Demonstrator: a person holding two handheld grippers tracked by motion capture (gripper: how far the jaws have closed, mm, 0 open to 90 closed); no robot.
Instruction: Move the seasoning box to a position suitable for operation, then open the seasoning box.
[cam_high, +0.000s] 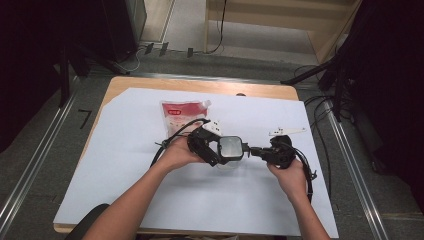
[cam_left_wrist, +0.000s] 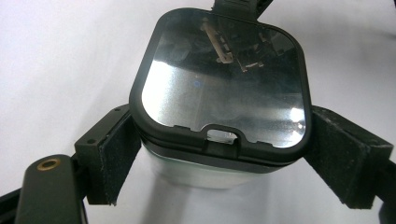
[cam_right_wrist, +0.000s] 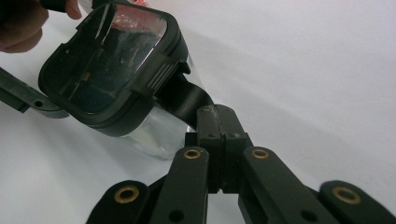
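White paper (cam_high: 125, 165) covered most of the wooden table (cam_high: 150, 84) in the high view. Near the table's middle a clear container with a black-rimmed lid (cam_high: 230, 148) sat between the two tools. The left gripper (cam_high: 212, 150) came at it from nine o'clock, its jaws around the body; the right gripper (cam_high: 252, 150) came from three o'clock, its jaws together at the lid's edge. At eleven o'clock from the container a red and white pouch (cam_high: 180, 117) lay flat on the paper; its printing was too small to read. A small white bracket (cam_high: 287, 132) lay at two o'clock from the container.

In the left gripper view the container (cam_left_wrist: 219, 88) lay tilted, its glossy lid facing the camera and mirroring the rig above. The left gripper (cam_left_wrist: 224, 163) had a padded jaw against each side of the clear body below the rim, at eight and four o'clock, gripping it. No brand or label could be read on the lid.

In the right gripper view the right gripper (cam_right_wrist: 219, 126) had its jaws closed, pinching the black latch tab (cam_right_wrist: 184, 98) that hung from the lid's ribbed clasp. The container (cam_right_wrist: 112, 65) sat at eleven o'clock from the jaw tips, tilted, with a hand (cam_right_wrist: 21, 23) at the top left corner. No writing showed there.
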